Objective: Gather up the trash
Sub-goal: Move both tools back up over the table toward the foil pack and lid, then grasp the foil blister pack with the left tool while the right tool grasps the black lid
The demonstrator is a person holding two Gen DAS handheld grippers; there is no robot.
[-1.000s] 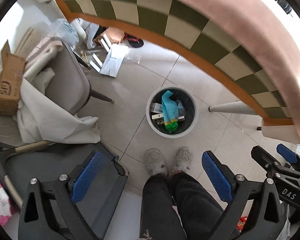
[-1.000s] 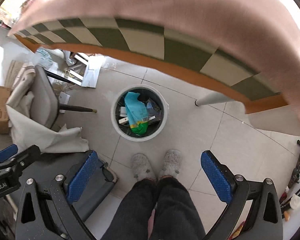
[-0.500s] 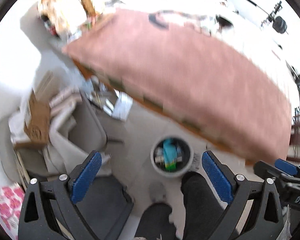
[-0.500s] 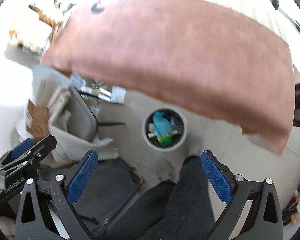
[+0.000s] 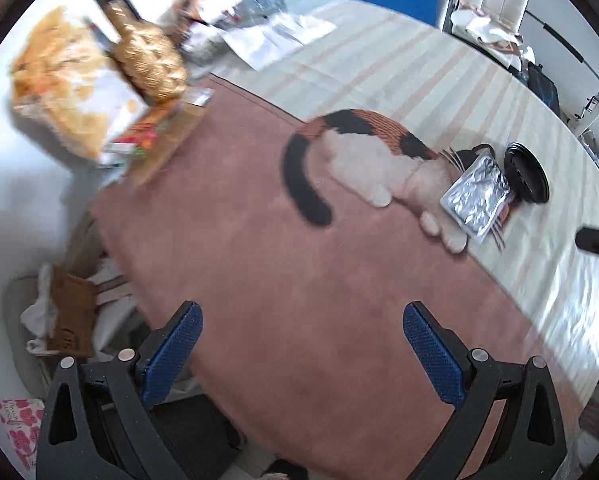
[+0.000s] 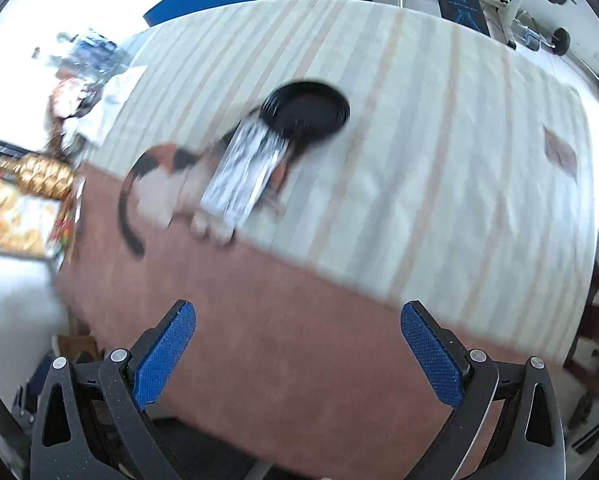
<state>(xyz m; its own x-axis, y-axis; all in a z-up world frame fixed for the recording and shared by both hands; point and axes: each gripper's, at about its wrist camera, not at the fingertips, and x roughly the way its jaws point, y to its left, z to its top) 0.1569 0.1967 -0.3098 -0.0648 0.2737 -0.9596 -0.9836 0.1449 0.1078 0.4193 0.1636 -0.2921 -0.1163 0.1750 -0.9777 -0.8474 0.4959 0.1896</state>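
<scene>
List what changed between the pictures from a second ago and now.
Both grippers swung up from the floor bin to face the tabletop: the silver foil pouch and the black lid have come into view, and the bin is out of sight. Unchanged: left gripper and right gripper remain open and empty.

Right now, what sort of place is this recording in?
Probably a lived-in home dining or living room: a large table under a striped cloth, snack bags piled at one end, and weights and a bench behind it. A silver foil pouch lies beside a black dish.
</scene>
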